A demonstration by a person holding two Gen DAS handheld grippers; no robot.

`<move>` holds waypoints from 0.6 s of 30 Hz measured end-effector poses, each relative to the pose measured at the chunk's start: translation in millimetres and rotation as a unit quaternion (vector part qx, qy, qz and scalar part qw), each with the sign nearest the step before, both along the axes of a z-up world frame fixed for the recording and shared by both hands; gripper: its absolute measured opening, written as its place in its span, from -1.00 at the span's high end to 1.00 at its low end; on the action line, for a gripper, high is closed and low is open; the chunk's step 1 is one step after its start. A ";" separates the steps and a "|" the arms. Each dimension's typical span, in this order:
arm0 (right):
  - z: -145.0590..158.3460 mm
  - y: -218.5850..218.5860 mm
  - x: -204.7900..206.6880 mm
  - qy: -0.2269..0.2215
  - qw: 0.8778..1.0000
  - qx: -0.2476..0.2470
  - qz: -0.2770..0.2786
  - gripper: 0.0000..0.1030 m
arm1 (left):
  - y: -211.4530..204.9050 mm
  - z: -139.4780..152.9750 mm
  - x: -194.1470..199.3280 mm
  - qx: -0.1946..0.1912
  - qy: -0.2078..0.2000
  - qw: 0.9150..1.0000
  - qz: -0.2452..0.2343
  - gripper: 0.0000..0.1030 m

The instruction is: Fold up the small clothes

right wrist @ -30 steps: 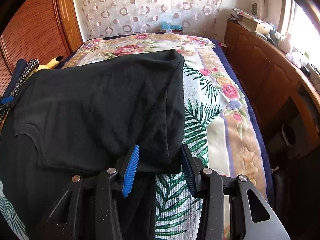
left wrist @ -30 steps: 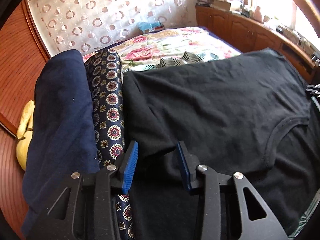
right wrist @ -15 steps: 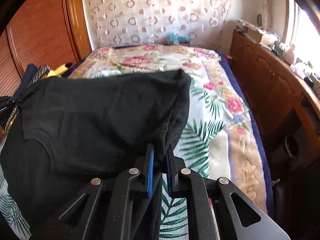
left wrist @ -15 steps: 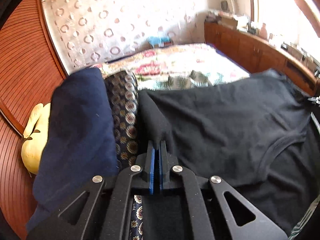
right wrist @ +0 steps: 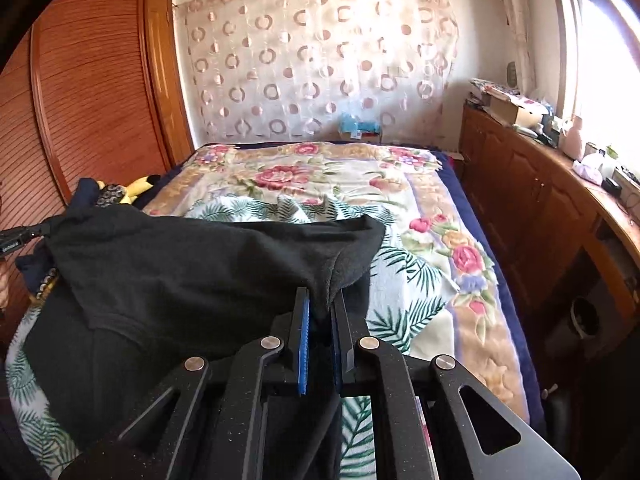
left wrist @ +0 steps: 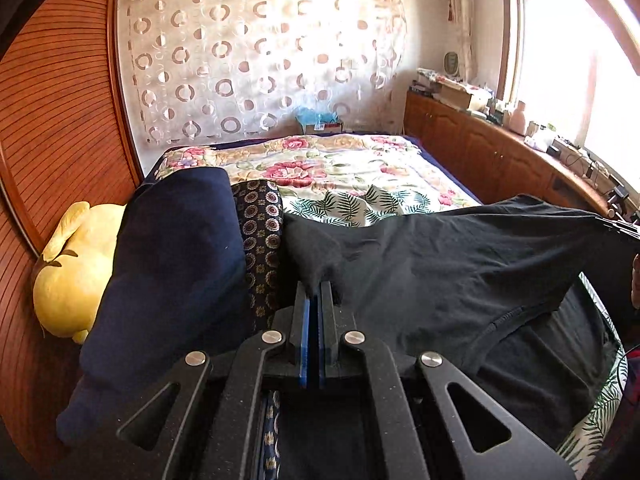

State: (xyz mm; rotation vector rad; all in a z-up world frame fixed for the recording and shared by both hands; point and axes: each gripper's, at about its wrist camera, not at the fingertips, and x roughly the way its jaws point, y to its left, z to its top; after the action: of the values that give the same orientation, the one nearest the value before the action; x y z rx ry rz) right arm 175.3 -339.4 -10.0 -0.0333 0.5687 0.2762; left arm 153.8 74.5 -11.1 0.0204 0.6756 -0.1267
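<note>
over a bed (right wrist: 432, 308) with a floral and palm-leaf cover, a black shirt (left wrist: 460, 272) hangs stretched between two grippers, lifted at both near corners with its far part lying on the cover. left gripper (left wrist: 314, 292) is clenched on the shirt's left corner, blue pads pressed together with cloth bunched just past the tips. right gripper (right wrist: 320, 300) is clamped on the right corner, a thick fold of black cloth (right wrist: 344, 264) filling the narrow gap between its pads. a stitched neckline (left wrist: 516, 316) shows on the near side of the shirt. just left of the shirt lie a patterned dark cloth (left wrist: 260, 232) and a navy cloth (left wrist: 172, 272), touching each other. a yellow plush toy (left wrist: 72, 280) rests against the wooden wardrobe (right wrist: 92, 100). wooden cabinets (right wrist: 532, 208) run along the bed's right side under a bright window.
</note>
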 end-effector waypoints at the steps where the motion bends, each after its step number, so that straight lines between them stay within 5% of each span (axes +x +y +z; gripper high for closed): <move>1: 1.5 0.1 -2.7 -0.002 1.000 0.000 0.001 0.83 | 0.2 -0.1 -3.3 0.000 -0.002 1.000 0.001 0.93; 18: 27.0 -10.0 -41.5 -0.041 0.999 0.011 0.015 0.84 | -0.4 20.7 -61.7 -0.033 -0.043 0.998 -0.012 0.93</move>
State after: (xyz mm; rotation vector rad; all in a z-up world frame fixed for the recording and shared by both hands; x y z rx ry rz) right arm 133.8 -349.4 16.9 -0.0320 0.4843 0.3092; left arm 92.1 74.2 9.6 -0.0287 0.5859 -0.1709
